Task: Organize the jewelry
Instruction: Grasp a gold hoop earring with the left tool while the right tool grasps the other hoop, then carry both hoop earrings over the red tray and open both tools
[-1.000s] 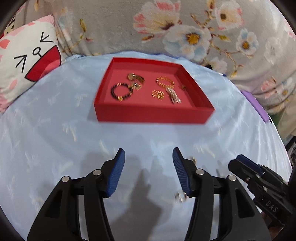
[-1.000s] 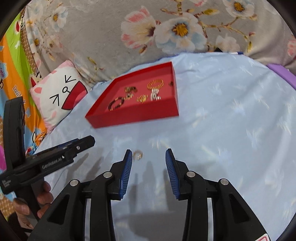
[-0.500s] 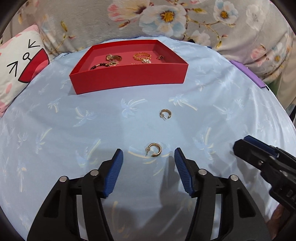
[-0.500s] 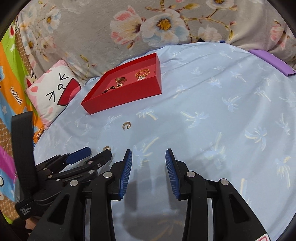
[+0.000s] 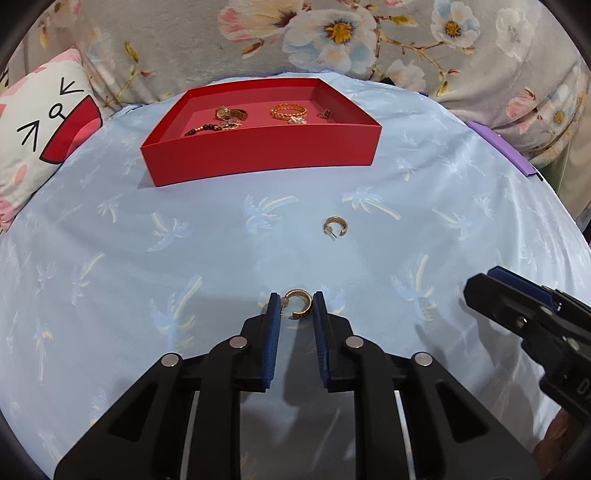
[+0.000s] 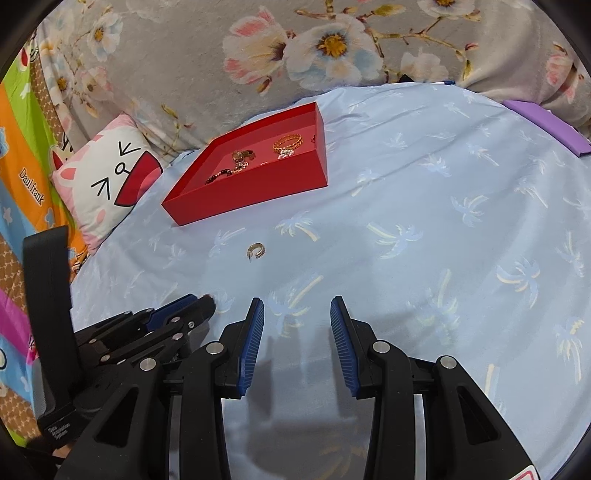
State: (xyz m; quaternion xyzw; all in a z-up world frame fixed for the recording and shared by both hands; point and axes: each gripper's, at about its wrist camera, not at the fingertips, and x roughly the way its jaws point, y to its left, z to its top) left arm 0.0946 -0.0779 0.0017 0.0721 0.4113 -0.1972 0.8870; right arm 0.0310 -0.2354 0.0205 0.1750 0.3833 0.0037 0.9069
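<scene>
A gold hoop earring (image 5: pixel 308 303) lies on the light blue sheet between the fingertips of my left gripper (image 5: pixel 296 300). Its jaws are closing, and both blue pads touch the hoop's sides. A second gold hoop earring (image 5: pixel 335 225) (image 6: pixel 256 250) lies loose farther on, toward the red tray (image 5: pixel 258 155) (image 6: pixel 251 192). The tray holds a beaded bracelet, a gold chain bracelet and small gold pieces. My right gripper (image 6: pixel 297 306) hovers open over bare sheet with nothing between its fingers. Its tip shows at the right of the left wrist view (image 5: pixel 487 286). The left gripper (image 6: pixel 201 301) shows low left in the right wrist view.
A cat-face pillow (image 5: pixel 40 136) (image 6: pixel 107 184) lies left of the tray. A grey floral blanket (image 5: pixel 332 33) rises behind it. A purple flat object (image 5: pixel 498 147) (image 6: pixel 546 125) sits at the sheet's right edge. Striped colourful fabric (image 6: pixel 22 166) hangs at far left.
My left gripper drew back from the tray and came down at the near earring, then its jaws narrowed from wide apart to the hoop's sides. The right gripper shifted slightly and stayed open.
</scene>
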